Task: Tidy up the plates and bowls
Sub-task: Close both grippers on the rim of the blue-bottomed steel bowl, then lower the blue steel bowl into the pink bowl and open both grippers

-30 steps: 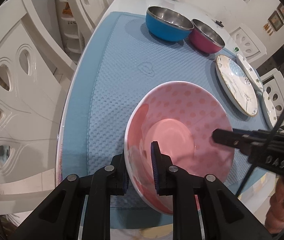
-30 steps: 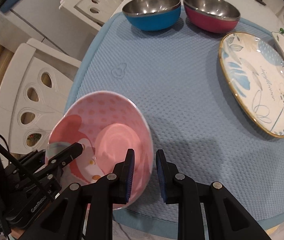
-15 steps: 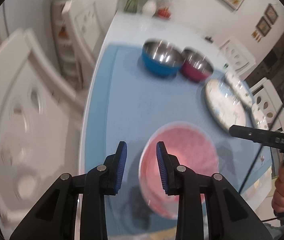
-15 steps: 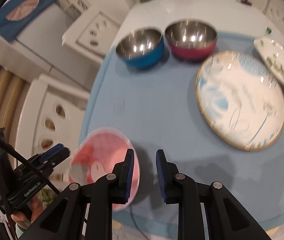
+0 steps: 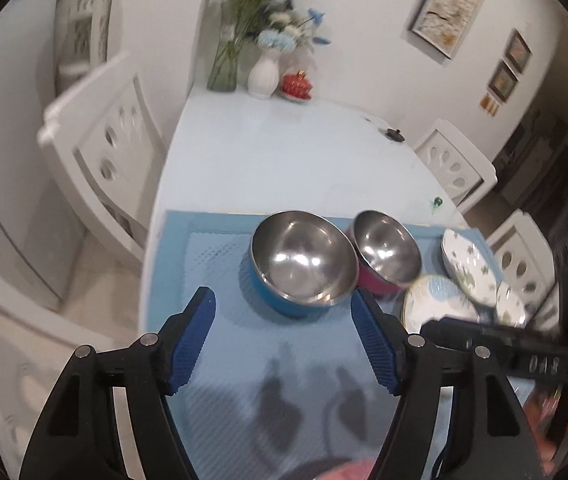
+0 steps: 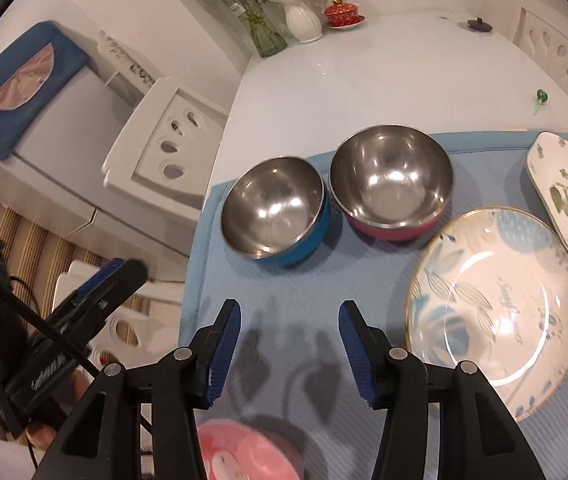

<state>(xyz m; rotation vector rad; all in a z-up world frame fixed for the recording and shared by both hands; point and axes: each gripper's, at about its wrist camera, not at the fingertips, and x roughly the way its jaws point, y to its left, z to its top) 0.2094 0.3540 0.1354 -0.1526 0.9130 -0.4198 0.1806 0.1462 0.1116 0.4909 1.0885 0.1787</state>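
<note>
Though partly cut off below, pink bowl (image 6: 243,456) sits on mat (image 6: 284,280).

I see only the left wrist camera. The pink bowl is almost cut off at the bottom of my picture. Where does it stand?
Observer: The pink dotted bowl stands on the textured blue mat, near its front edge.
Operator: Does the right gripper touch it?
Observer: No. The right gripper is above it; its jaws have just been opening, with nothing between them.
Operator: The round plate is blurred for me.
Observer: The round gold-rimmed plate with blue leaves lies flat and empty.
</note>
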